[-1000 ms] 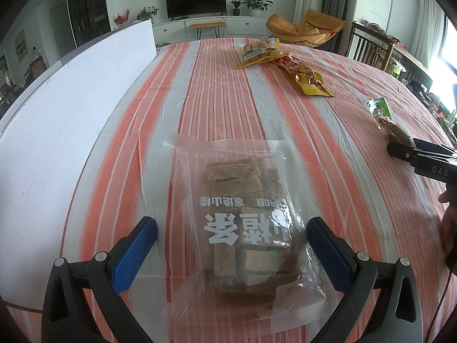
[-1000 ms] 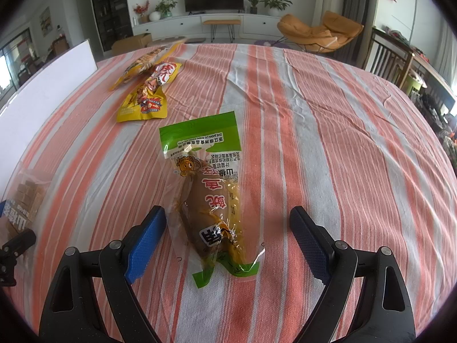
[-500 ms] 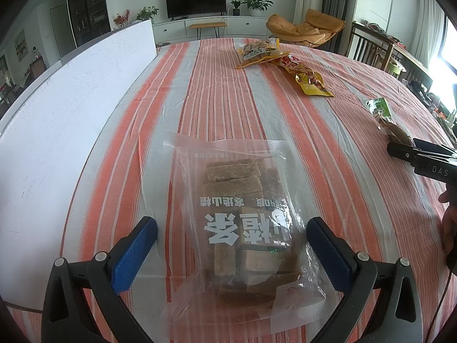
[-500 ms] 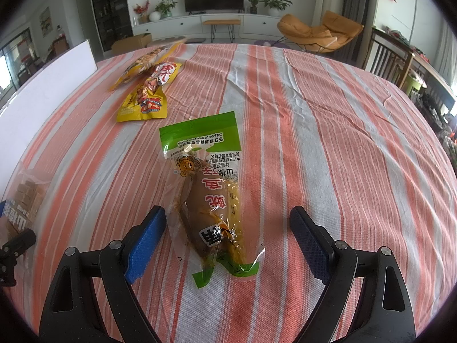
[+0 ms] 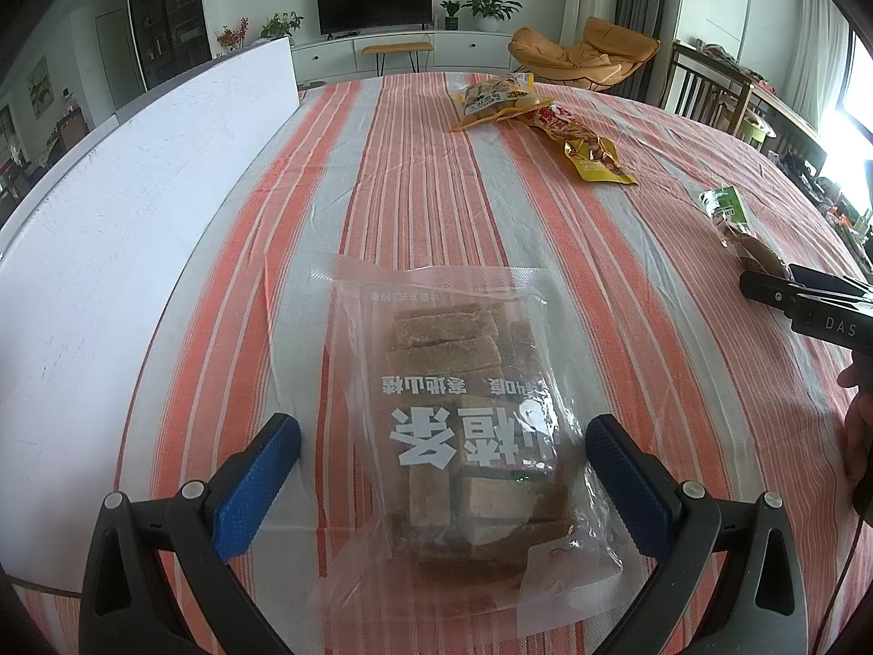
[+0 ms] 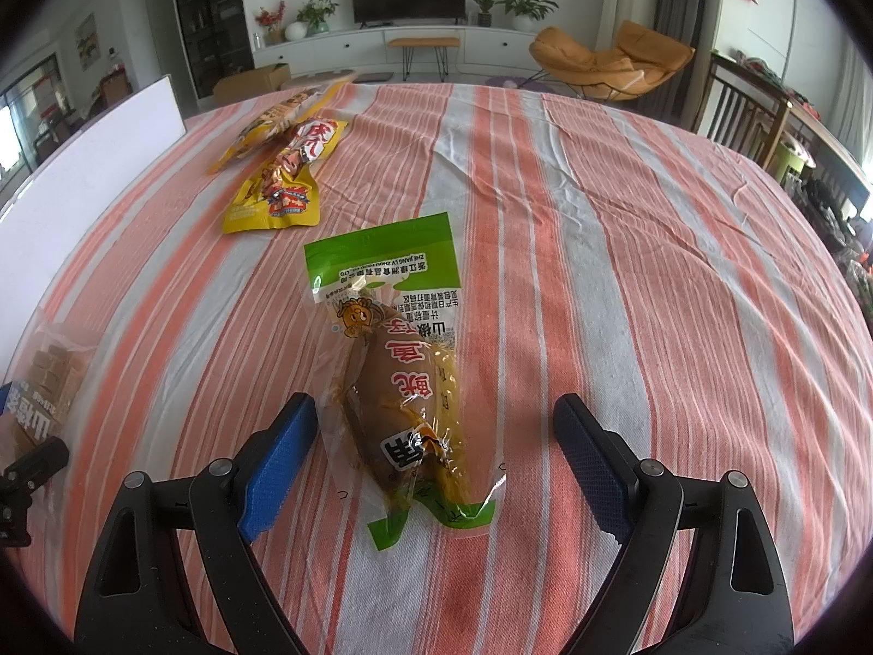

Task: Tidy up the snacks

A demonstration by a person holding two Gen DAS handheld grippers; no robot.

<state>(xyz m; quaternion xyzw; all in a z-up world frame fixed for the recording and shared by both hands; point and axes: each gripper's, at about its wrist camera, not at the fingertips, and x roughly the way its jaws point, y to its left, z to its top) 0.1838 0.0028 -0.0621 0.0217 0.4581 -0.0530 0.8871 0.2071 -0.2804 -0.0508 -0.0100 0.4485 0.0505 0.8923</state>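
A clear bag of brown snack bars (image 5: 464, 409) lies flat on the striped tablecloth (image 5: 414, 174). My left gripper (image 5: 444, 436) stands open around its near end, blue pads apart from the plastic. A green-topped pouch holding a brown drumstick (image 6: 398, 360) lies in the right wrist view. My right gripper (image 6: 436, 426) is open around its lower half, neither pad touching it. Two yellow snack packets (image 6: 283, 164) lie further back, overlapping; the left wrist view shows the two yellow packets (image 5: 545, 120) too. The bar bag (image 6: 43, 382) shows at the left edge of the right wrist view.
A white board (image 5: 125, 207) stands along the table's left side. From the left wrist view, the right gripper's tip (image 5: 764, 286) and a hand (image 5: 859, 420) are at the right edge. Chairs (image 6: 753, 103) stand beyond the table's far right edge.
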